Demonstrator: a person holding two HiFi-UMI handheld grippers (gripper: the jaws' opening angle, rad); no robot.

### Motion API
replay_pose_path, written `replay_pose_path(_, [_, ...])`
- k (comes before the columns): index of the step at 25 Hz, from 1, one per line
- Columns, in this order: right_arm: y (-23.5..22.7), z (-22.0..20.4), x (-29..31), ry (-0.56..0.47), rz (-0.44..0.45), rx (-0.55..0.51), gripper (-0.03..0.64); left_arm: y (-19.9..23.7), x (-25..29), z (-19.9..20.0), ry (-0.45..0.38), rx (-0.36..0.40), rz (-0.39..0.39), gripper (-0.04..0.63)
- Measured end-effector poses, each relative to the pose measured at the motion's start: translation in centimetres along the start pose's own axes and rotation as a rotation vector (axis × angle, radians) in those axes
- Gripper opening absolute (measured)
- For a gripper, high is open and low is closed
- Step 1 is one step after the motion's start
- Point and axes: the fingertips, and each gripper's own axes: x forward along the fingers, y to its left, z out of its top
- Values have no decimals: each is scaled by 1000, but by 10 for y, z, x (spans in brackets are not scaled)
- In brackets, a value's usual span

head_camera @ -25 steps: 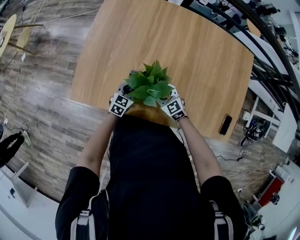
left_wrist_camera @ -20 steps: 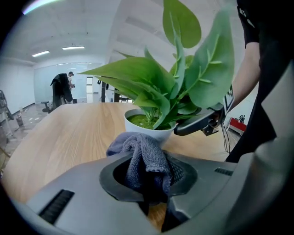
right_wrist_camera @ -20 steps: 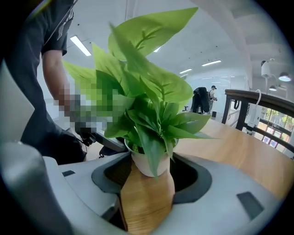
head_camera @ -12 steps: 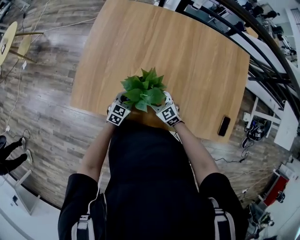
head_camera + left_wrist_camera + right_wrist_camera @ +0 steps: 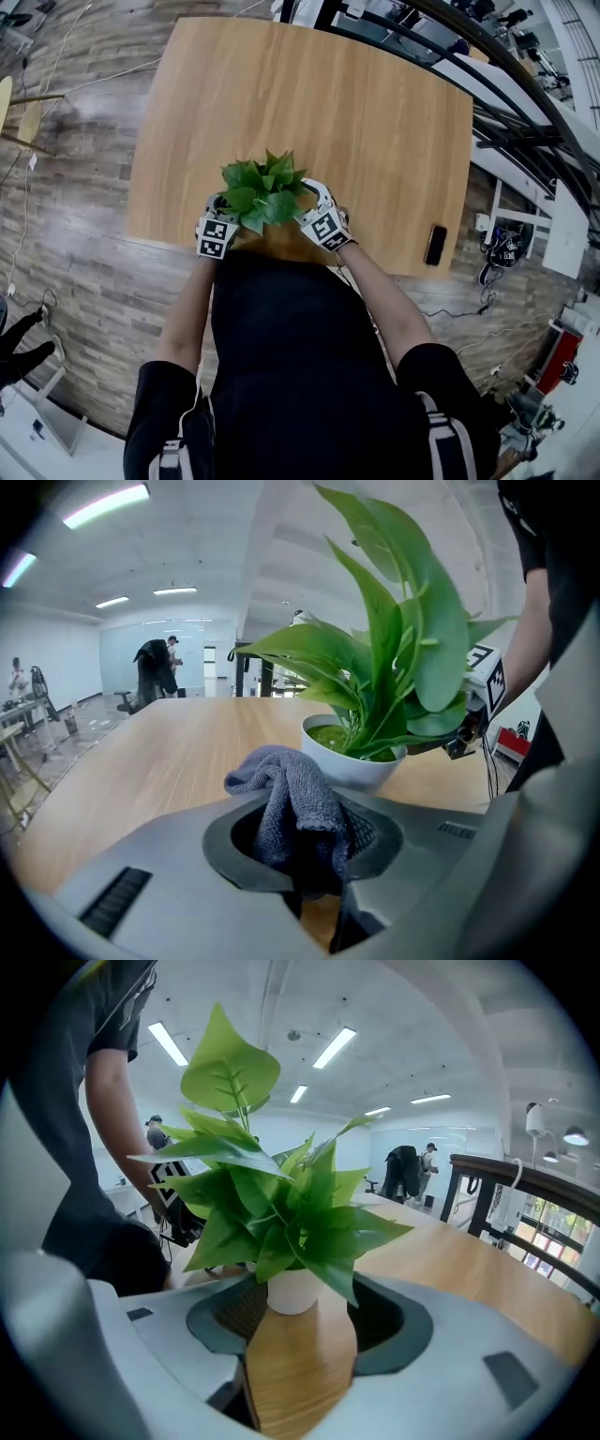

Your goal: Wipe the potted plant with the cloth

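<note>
A leafy green potted plant [image 5: 261, 190] in a white pot [image 5: 349, 762] stands near the front edge of the wooden table [image 5: 375, 122]. My left gripper [image 5: 305, 829] is shut on a grey cloth [image 5: 291, 803], which bunches up out of the jaws just short of the pot. In the head view the left gripper [image 5: 217, 230] sits at the plant's left and the right gripper [image 5: 322, 221] at its right. In its own view the right gripper [image 5: 300, 1326] is open, with the pot [image 5: 292, 1292] standing just beyond the gap between its jaws. Leaves hide both sets of fingertips from above.
A dark phone [image 5: 436, 245] lies near the table's front right corner. A black railing [image 5: 506, 103] runs past the table's far right side. People stand far off in the room [image 5: 155, 667]. The person holding the grippers stands against the table's front edge.
The head camera has shifted, so the plant and both grippers sit lower and further left in the picture. The grippers still flank the plant, cloth still held.
</note>
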Motion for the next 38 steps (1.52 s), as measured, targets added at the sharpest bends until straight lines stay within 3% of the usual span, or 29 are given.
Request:
replay_pose_path(6, [15, 12, 16, 3, 106, -102, 247, 1, 7, 3, 26, 23, -37, 114])
replay_pose_path(11, [15, 12, 18, 2, 94, -94, 247, -11, 1, 3, 34, 72, -67, 115])
replay_pose_path(23, [14, 13, 19, 5, 80, -88, 247, -34, -11, -2, 34, 37, -130, 114])
replay_pose_path(28, [28, 12, 16, -1, 86, -77, 247, -21, -11, -2, 29, 15, -80, 115])
replay_pose_path(34, [55, 9, 9, -7, 178, -118, 247, 1, -11, -5, 31, -25, -10, 115])
replay_pose_path(38, [28, -2, 11, 15, 102, -29, 247, 8, -9, -5, 36, -35, 6, 115])
